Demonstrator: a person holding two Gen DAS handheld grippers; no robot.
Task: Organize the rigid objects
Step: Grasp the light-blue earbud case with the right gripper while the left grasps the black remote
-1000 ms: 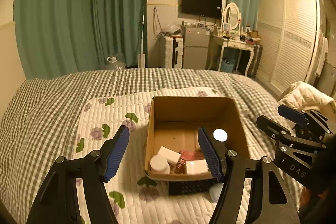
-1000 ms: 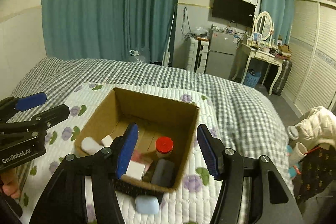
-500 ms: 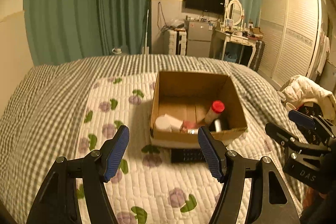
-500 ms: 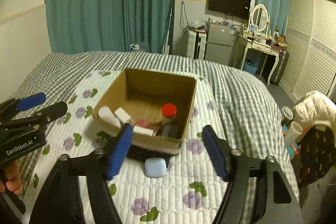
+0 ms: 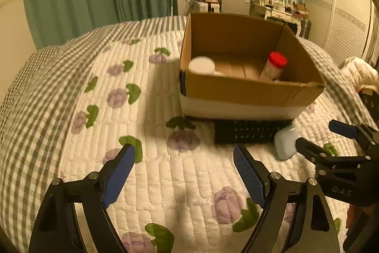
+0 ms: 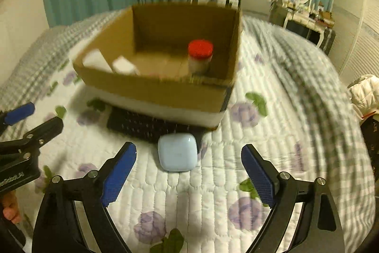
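A cardboard box [image 5: 248,89] [image 6: 156,89] stands on the quilted bed. Inside it are a red-capped bottle [image 5: 272,68] [image 6: 200,56], a white jar [image 5: 201,65] and white boxes [image 6: 123,65]. A black remote [image 5: 248,132] [image 6: 144,126] lies against the box's front. A pale blue case [image 6: 177,153] [image 5: 285,141] lies just in front of the remote. My right gripper [image 6: 188,172] is open and empty, low over the quilt, with the blue case between and just beyond its fingertips. My left gripper [image 5: 183,168] is open and empty, left of the remote.
The flowered white quilt [image 5: 142,110] covers a grey checked bedspread [image 5: 35,91]. Each gripper shows in the other's view: the right one [image 5: 341,158] and the left one [image 6: 21,134]. A white jacket [image 6: 364,91] lies off the bed's right side. Green curtains hang behind.
Both grippers have dropped lower and closer to the quilt in front of the box. The blue case and remote now loom larger. Both stay open.
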